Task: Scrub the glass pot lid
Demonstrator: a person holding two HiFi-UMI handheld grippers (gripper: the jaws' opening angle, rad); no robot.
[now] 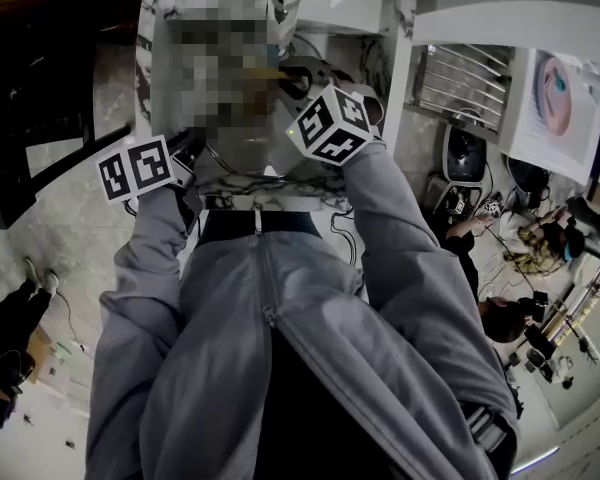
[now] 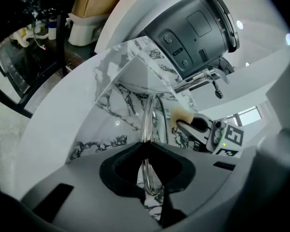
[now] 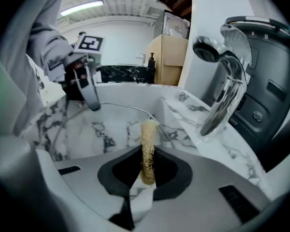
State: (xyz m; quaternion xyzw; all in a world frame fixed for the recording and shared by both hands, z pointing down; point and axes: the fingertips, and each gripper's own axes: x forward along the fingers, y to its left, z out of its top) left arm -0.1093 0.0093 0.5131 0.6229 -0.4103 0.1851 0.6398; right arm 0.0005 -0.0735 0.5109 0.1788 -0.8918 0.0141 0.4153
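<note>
The glass pot lid (image 2: 147, 122) stands on edge over the marble sink, and my left gripper (image 2: 147, 164) is shut on its rim. In the right gripper view the lid shows only as a thin wire-like rim (image 3: 130, 109) leading from the left gripper (image 3: 91, 99). My right gripper (image 3: 146, 167) is shut on a tan loofah scrubber (image 3: 148, 144), which stands upright between the jaws. Seen from the left gripper, that scrubber (image 2: 180, 116) sits close to the lid's right face; I cannot tell whether it touches. In the head view a mosaic patch hides the lid.
A chrome faucet (image 3: 226, 98) curves over the white marble sink (image 3: 111, 129). A dark grey appliance (image 2: 193, 28) stands on the counter behind the faucet. The person's grey sleeves (image 1: 400, 228) fill the near side.
</note>
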